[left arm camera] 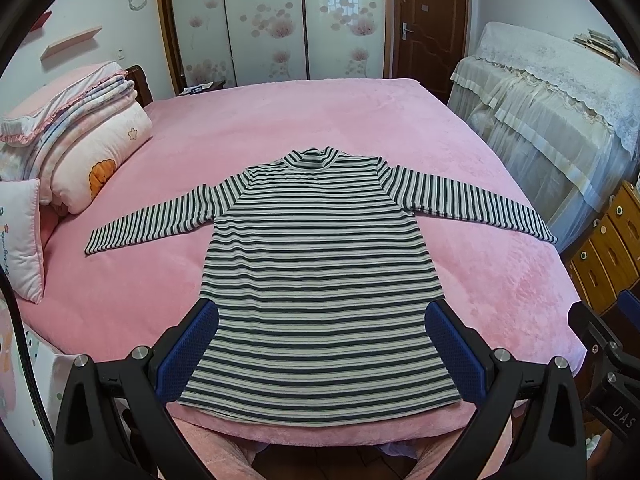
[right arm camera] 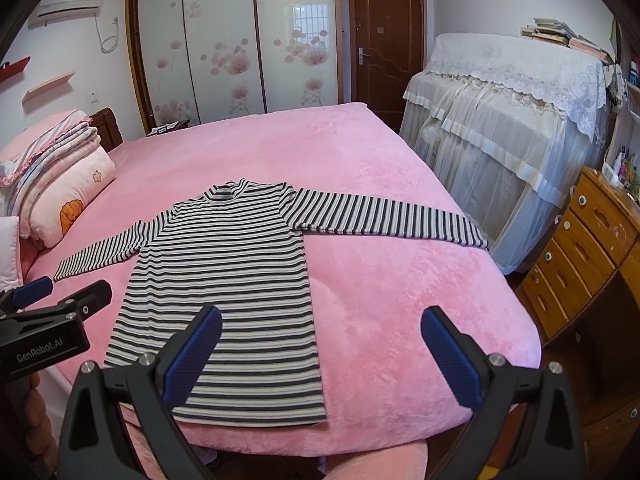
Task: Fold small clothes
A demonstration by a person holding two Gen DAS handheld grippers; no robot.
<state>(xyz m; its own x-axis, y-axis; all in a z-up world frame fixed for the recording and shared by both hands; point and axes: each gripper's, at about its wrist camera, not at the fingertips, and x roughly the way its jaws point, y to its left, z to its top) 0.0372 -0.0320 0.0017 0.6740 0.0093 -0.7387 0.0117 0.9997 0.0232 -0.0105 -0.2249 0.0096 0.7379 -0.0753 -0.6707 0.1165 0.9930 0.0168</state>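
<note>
1. The black-and-white striped long-sleeved knit top with a high collar lies flat and face-up on the pink plush bedspread, hem at the near edge, collar away, both sleeves spread straight out to the sides.
2. No fold has been made yet, so I judge this to be the start of the first fold.
3. The left gripper hangs above the hem, its tongs spread wide and holding nothing; the right gripper hovers over the hem's right corner and bare bedspread, likewise wide and empty.
4. The next move likely calls for pinching a sleeve cuff or shoulder and carrying it across the body.
5. Beyond, a wooden chest of drawers stands right of the bed, drawers closed, contents hidden; bottles sit on top.
</note>
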